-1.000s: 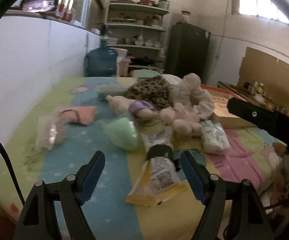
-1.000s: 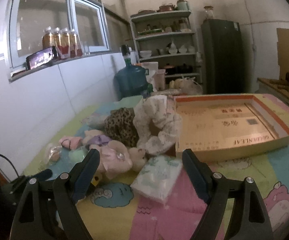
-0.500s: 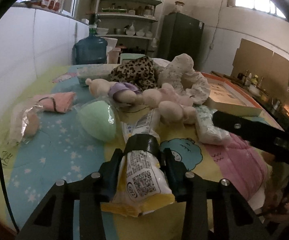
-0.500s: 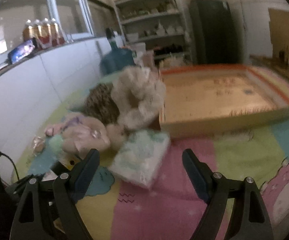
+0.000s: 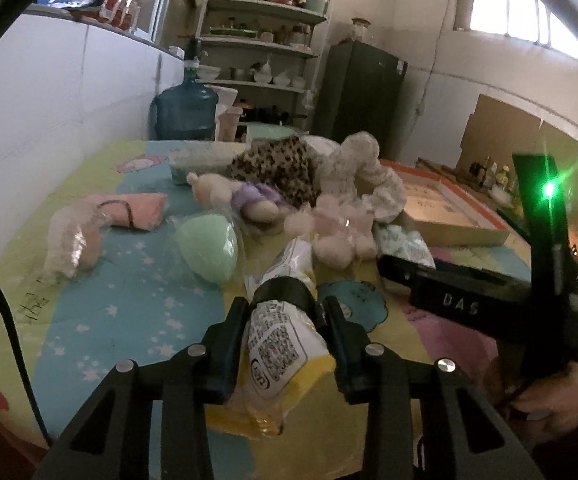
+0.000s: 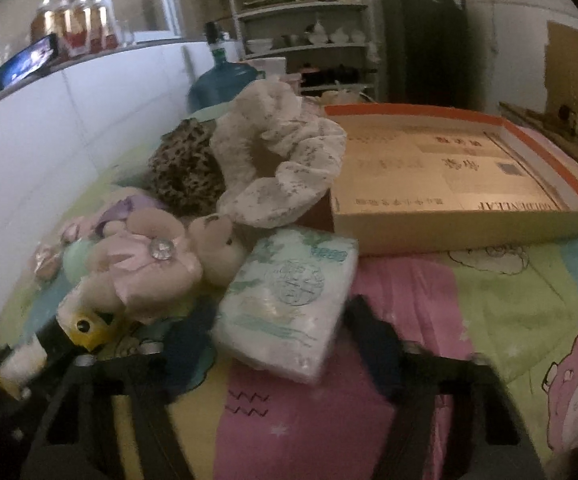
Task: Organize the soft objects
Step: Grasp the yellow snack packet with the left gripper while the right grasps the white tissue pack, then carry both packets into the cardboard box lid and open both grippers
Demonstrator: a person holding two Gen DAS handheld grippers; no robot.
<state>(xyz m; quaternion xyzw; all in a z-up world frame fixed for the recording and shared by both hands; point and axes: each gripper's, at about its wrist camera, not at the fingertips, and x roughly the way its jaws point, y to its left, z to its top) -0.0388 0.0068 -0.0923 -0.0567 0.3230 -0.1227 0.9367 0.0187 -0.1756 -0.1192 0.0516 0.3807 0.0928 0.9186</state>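
Note:
A yellow-and-white packet with a black band [image 5: 285, 340] lies at the near edge of the bedspread. My left gripper [image 5: 283, 316] is closing on it, and its pads press the packet's sides. The same packet [image 6: 85, 324] shows at lower left in the right wrist view. A white-and-green tissue pack [image 6: 289, 292] lies flat between the fingers of my right gripper [image 6: 277, 332]. Those jaws are closing, blurred, close to the pack's sides without a clear squeeze. In the left wrist view the right gripper's black body [image 5: 449, 300] reaches toward the tissue pack [image 5: 405, 240].
Plush toys [image 6: 149, 256], a leopard scrunchie [image 6: 185, 168] and a white floral scrunchie [image 6: 281, 160] are piled mid-bed. A green soft egg [image 5: 209, 248], a pink pouch [image 5: 141, 212] and a wrapped item [image 5: 73, 240] lie to the left. A shallow cardboard box [image 6: 469, 220] sits at right. A white wall bounds the left side.
My left gripper has gone from wide open to clamped on the yellow packet. My right gripper has dropped toward the tissue pack, and its fingers have come closer together around it.

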